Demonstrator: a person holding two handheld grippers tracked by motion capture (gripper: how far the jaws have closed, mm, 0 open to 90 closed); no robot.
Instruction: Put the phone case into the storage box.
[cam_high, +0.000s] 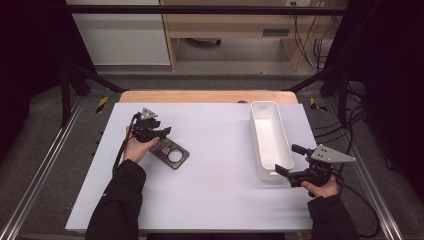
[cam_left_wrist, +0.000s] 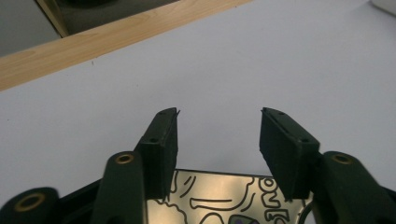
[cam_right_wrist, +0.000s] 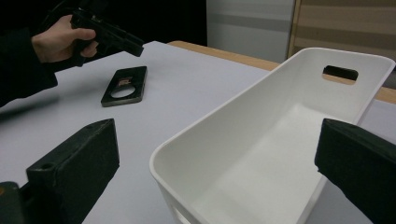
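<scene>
White table (cam_high: 215, 200): left gripper (cam_left_wrist: 218, 140) agape over dark plate (cam_high: 170, 153), empty.

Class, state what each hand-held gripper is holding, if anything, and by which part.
Nothing is held. The left hand-held gripper hangs open over the dark plate; the right hand-held gripper is open beside the white bin.

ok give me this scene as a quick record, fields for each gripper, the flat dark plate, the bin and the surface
left gripper: open, hovering over the near end of the plate, nothing held
right gripper: open, jaws straddling the near end wall of the bin
plate: dark, flat on the table, round hole in it, patterned face
bin: white, long, empty, handle slot in the far end
table: pale top, wooden far edge
</scene>
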